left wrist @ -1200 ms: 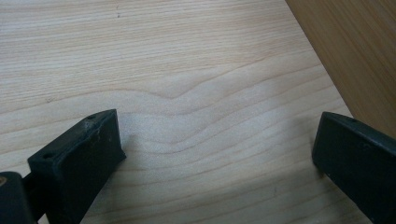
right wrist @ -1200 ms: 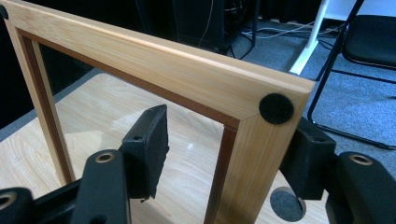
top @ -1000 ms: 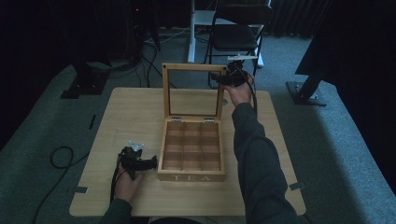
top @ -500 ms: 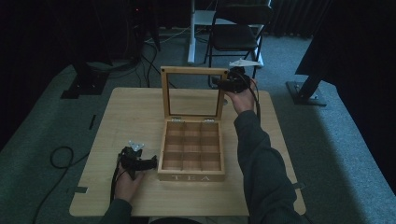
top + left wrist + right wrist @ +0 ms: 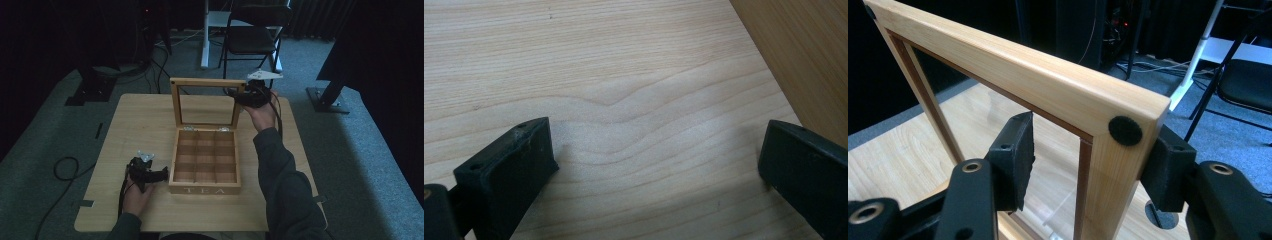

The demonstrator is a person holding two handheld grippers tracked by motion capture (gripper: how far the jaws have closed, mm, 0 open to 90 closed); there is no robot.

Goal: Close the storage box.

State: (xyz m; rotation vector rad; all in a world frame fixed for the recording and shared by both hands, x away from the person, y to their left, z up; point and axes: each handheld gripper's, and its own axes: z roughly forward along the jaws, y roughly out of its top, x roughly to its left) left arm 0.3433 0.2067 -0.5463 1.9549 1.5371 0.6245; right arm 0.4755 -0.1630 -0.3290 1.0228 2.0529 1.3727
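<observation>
Change since a second ago: right gripper (image 5: 239,96) and its hand have slipped a touch toward the right edge along the lid's top corner; lid, box and left gripper hold their places.
Left gripper (image 5: 163,174): lies low on the table (image 5: 140,120) near the front-left corner, held in the person's left hand (image 5: 136,197), pointing at the left wall of the tea box (image 5: 205,157).
Left jaws: spread wide in the left gripper view, bare wood grain between them, nothing pinched; the box's side shows at the upper right of that view.
Tea box: sits mid-table toward the front edge, open, its wooden dividers forming small compartments, "TEA" lettered on the front wall.
Lid (image 5: 202,83): stands upright off the box's back edge, a wooden frame around a clear pane.
Right gripper: up at the lid's top right corner, carried by the right hand (image 5: 262,116), grey plate on top.
Right jaws: set around the frame's corner in the right gripper view (image 5: 1085,150), one pad (image 5: 1020,155) just inside by the pane, the other against the outer side; a gap remains on the inner side, so not clamped.
Background: a dark chair (image 5: 255,35) on the floor beyond the table's far edge.
</observation>
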